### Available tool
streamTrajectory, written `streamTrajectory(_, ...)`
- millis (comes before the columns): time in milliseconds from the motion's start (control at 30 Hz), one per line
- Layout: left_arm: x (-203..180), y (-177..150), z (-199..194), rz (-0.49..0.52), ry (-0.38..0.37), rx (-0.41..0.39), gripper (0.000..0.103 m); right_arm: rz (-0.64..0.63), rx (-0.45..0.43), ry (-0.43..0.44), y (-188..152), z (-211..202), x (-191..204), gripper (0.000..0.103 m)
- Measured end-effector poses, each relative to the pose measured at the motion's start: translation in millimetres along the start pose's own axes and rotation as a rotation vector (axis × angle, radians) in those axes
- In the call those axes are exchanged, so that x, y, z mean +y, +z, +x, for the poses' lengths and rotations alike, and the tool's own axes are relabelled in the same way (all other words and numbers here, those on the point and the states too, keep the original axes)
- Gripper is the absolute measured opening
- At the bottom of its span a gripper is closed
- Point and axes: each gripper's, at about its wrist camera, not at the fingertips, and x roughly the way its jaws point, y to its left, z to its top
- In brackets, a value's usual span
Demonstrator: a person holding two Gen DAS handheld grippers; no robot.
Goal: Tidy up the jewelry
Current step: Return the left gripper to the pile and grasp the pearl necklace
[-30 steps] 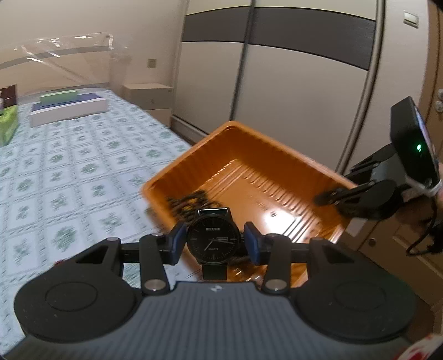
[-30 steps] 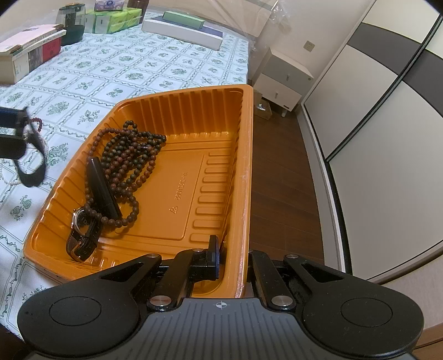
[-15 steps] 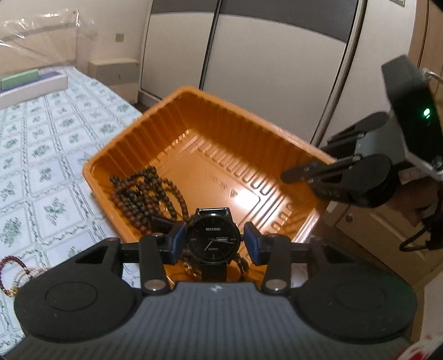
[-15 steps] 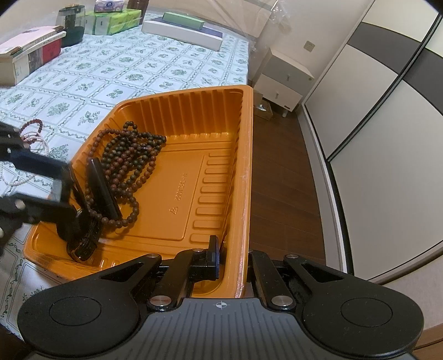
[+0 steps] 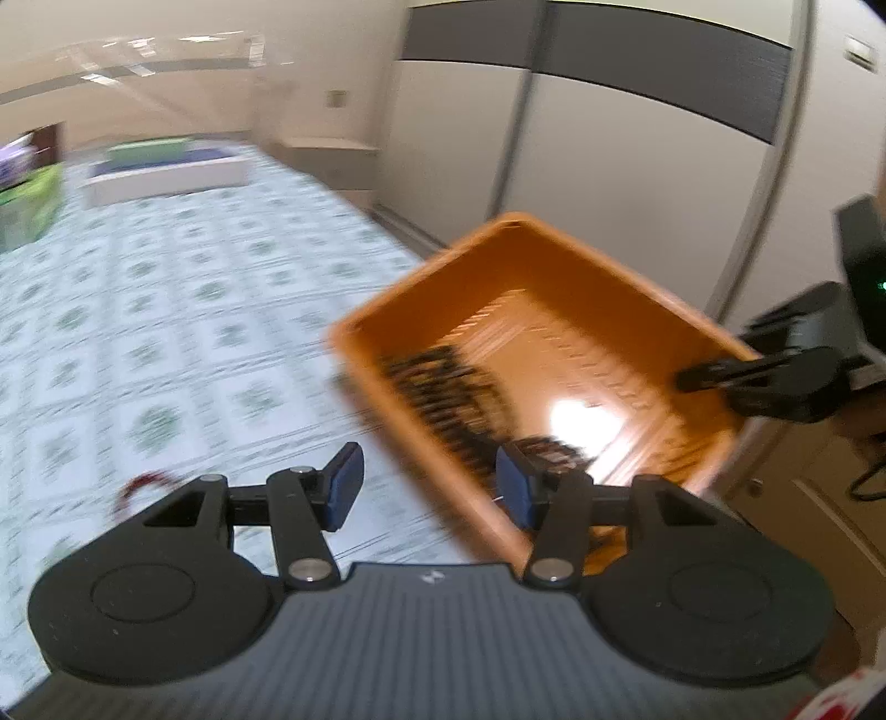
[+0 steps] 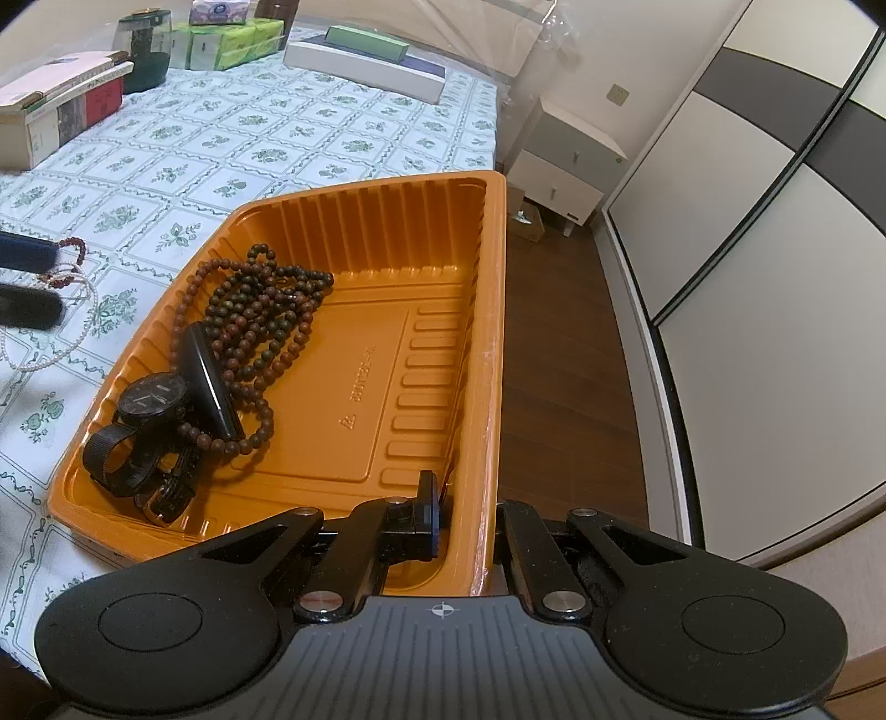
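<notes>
The orange tray [image 6: 493, 332] sits at the bed's edge, and my right gripper [image 6: 470, 526] is shut on its near right rim. Inside lie brown bead strands [image 6: 260, 315], a black watch [image 6: 152, 396], a dark oblong piece [image 6: 213, 382] and another strap under them. My left gripper [image 5: 429, 476] hovers over the tray's [image 5: 581, 266] left wall, jaws opening, nothing between the blue pads. It shows at the left edge of the right wrist view [image 6: 27, 279], above a red bead bracelet [image 6: 72, 249] and a pearl string [image 6: 50, 354] on the floral sheet.
At the far end of the bed are a book box [image 6: 55, 99], green tissue packs [image 6: 232, 41] and a flat white box [image 6: 365, 66]. A white nightstand [image 6: 565, 166], dark wood floor and sliding wardrobe doors lie to the tray's right.
The black watch has left my left gripper and now lies in the tray. The left gripper's jaws have widened and it has pulled back to the left. The right gripper has held still.
</notes>
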Motion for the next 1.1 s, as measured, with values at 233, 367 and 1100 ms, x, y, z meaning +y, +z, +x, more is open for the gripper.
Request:
streamTrajectory(233, 56, -25, -26, -0.073, 0.17, 0.001, 0.049, 0.002, 0.002, 0.0, 0, 1, -1, 0.004)
streamTrajectory(367, 78, -38, -35, -0.094, 0.246, 0.015, 0.049, 0.0, 0.001, -0.001, 0, 1, -1, 0.004)
streamTrajectory(1100, 89, -55, 17, -0.049, 0.306, 0.118, 0.02, 0.002, 0.002, 0.001, 0, 1, -2, 0.004)
